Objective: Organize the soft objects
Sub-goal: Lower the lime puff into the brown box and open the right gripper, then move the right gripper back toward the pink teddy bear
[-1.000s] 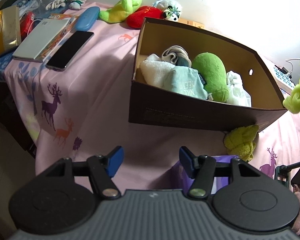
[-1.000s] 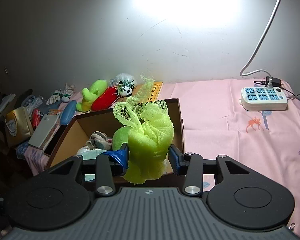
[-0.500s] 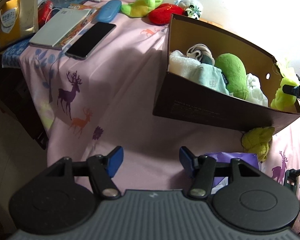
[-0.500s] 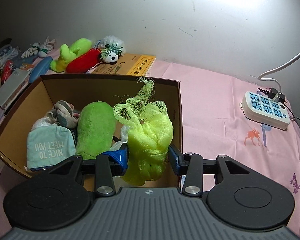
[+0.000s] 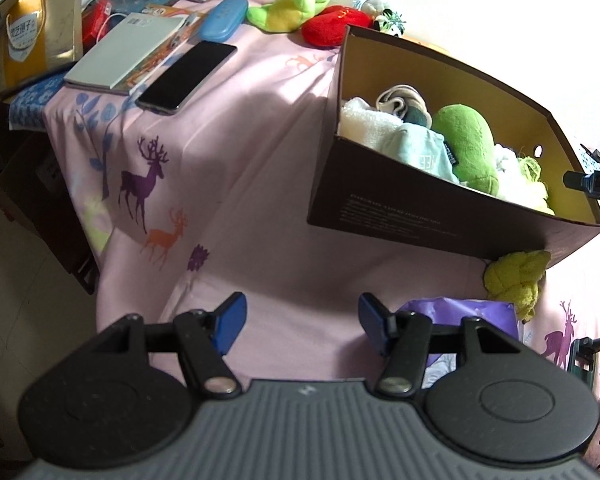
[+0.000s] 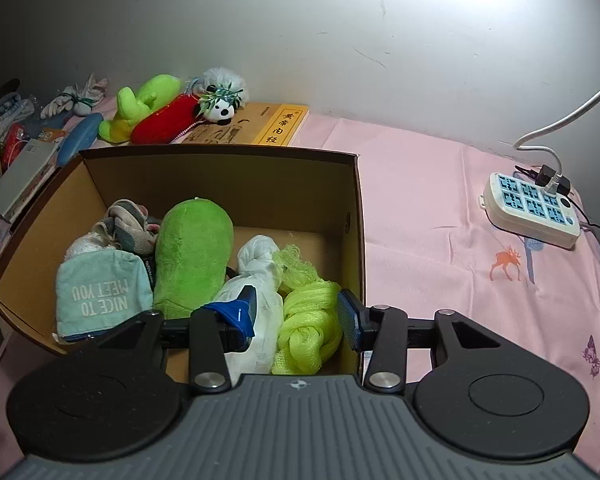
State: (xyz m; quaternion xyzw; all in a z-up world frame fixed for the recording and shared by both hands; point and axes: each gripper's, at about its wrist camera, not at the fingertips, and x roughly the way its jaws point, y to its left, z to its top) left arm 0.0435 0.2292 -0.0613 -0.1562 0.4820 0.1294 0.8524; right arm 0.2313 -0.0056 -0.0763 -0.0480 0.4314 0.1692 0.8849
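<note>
We read "NICE TO MEET YOU", upside down, on the light-blue cloth point(image 6: 100, 294) in the box point(image 6: 220, 168). The yellow book point(image 6: 278, 124) carries Chinese characters.

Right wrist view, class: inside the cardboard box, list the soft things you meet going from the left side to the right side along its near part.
Pale blue cloth printed with words → green plush toy → white knotted cloth → yellow-green mesh sponge, which lies between the right gripper fingers.
</note>
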